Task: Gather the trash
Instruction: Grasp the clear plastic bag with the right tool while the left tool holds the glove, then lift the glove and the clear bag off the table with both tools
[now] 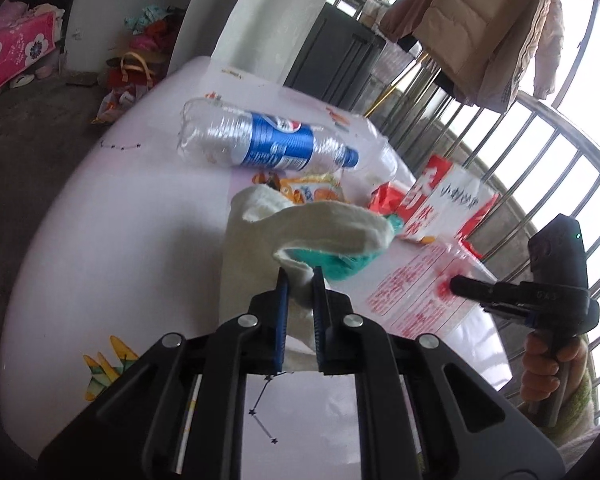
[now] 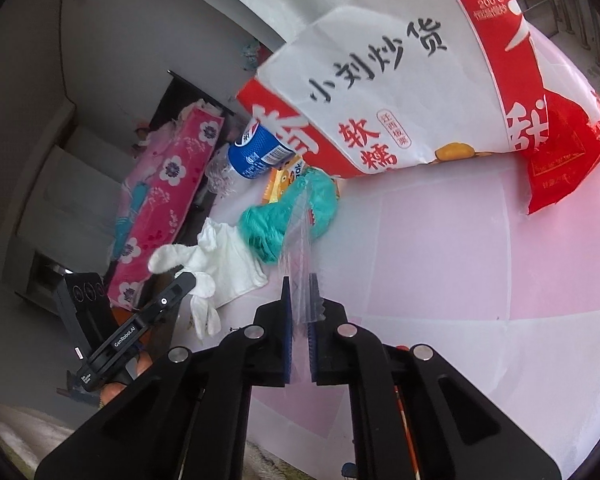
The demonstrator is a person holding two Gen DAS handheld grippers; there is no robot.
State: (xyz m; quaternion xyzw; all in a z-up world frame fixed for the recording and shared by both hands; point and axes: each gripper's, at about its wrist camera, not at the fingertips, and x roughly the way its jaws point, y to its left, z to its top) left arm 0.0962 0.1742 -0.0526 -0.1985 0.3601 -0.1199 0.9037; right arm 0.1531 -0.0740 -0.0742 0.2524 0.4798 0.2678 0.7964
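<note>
The left wrist camera sits just behind its own fingers [image 1: 284, 300] and looks steeply down across the tabletop [image 1: 100, 248] toward the railing side, close above the white cloth [image 1: 332, 228]. The right wrist camera, likewise low and close behind its fingers [image 2: 288, 312], faces the opposite way, toward the room. Both views share the cloth [image 2: 228, 264], the blue-labelled bottle [image 1: 260, 140] [image 2: 256, 152] and the red-and-white bag [image 1: 452, 204] [image 2: 400, 92]; each sees the other gripper.

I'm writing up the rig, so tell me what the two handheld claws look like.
Both the left claw and the right claw are matte black plastic with silver round pivot pins and blue ribbed pads. Seen from the side, the left carries white "GenRobot.AI" lettering; the right has a small green light. A green-patterned sleeve shows.
</note>
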